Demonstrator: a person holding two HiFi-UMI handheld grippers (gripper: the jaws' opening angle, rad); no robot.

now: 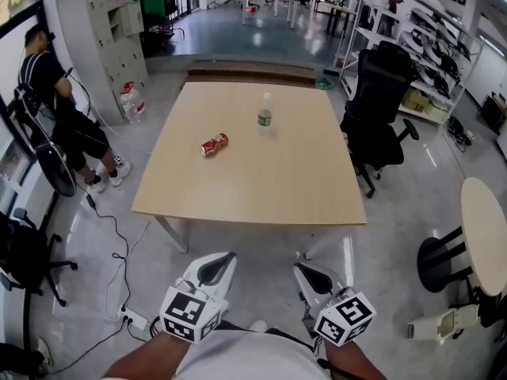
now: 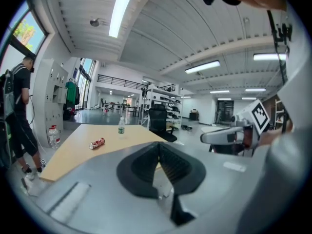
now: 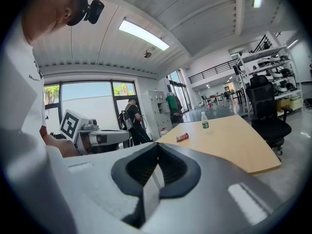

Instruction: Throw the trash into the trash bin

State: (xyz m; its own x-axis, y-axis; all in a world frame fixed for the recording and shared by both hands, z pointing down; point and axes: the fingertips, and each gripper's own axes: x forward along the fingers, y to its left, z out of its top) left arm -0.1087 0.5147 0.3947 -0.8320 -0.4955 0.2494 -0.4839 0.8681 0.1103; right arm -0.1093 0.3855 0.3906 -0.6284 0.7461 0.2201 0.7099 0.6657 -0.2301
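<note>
With the left gripper [image 1: 224, 258] and right gripper [image 1: 306, 269] both pressed together on nothing and well short of the pale wooden surface [image 1: 238, 200], close in on the near edge first, then spread one pair of jaws wide before reaching. Take the red can [image 1: 214, 145], lying on its side near mid-surface, across its round, likely thin-metal body to stop it rolling; grip the upright clear plastic bottle [image 1: 264, 115] beyond it at its smooth waist. Look around for the bin, out of sight in every view.
</note>
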